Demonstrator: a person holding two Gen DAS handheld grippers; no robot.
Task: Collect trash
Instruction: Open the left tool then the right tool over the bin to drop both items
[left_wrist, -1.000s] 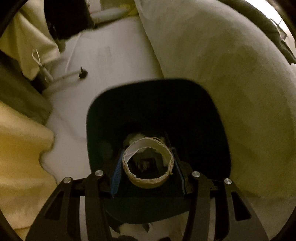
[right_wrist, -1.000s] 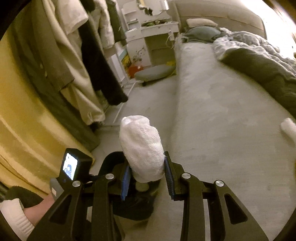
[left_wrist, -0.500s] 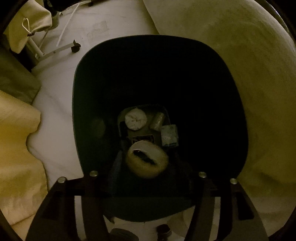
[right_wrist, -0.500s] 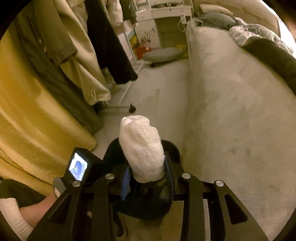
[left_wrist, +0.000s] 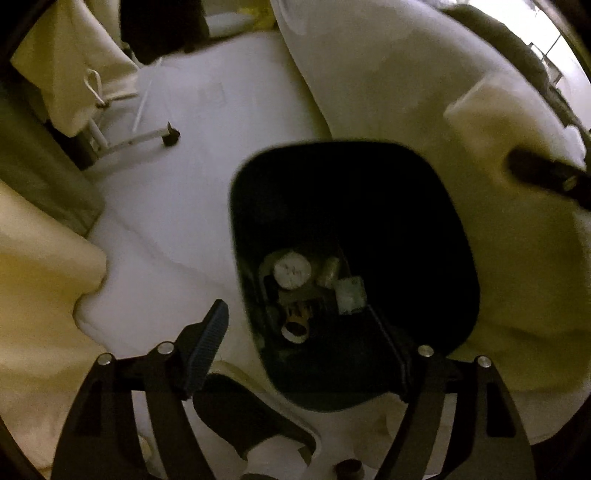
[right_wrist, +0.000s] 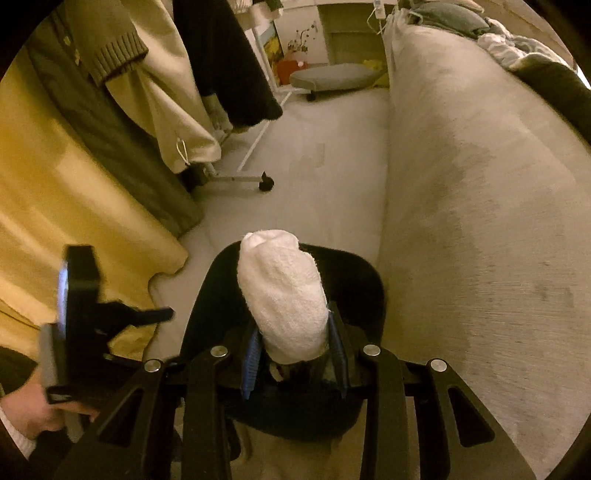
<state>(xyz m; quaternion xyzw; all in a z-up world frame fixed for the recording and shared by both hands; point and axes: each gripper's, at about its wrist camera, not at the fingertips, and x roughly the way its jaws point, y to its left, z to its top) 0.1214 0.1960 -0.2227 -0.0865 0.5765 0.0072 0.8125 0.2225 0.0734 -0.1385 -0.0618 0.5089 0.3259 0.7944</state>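
Black bin (left_wrist: 354, 206) fills the left wrist view, a cardboard ring (left_wrist: 295, 328) lying inside below the wide-open, empty left gripper (left_wrist: 306, 347), while the right wrist view shows the right gripper (right_wrist: 293, 349) clamping a white cloth wad (right_wrist: 282, 295) above that bin (right_wrist: 354, 273).

In my left camera I see a black bin (left_wrist: 354, 206) in the middle of the frame. At its bottom lie a round white wad (left_wrist: 291, 272), a pale grey-green square piece (left_wrist: 351, 295) and a brownish cardboard ring (left_wrist: 295, 326). My left gripper (left_wrist: 299, 350) is black, with one blue ribbed pad (left_wrist: 208, 347) at the lower left. The floor (left_wrist: 192, 155) looks whitish.

In my right camera the black right gripper (right_wrist: 293, 354), with blue pads, holds a white towel-like bundle (right_wrist: 284, 295). On the left of the frame I see a yellow curtain (right_wrist: 66, 206), and at the upper left an olive ribbed sweater (right_wrist: 107, 48), a cream garment (right_wrist: 177, 103) and a black one (right_wrist: 225, 62). The bed cover (right_wrist: 480, 184) on the right is beige-grey.
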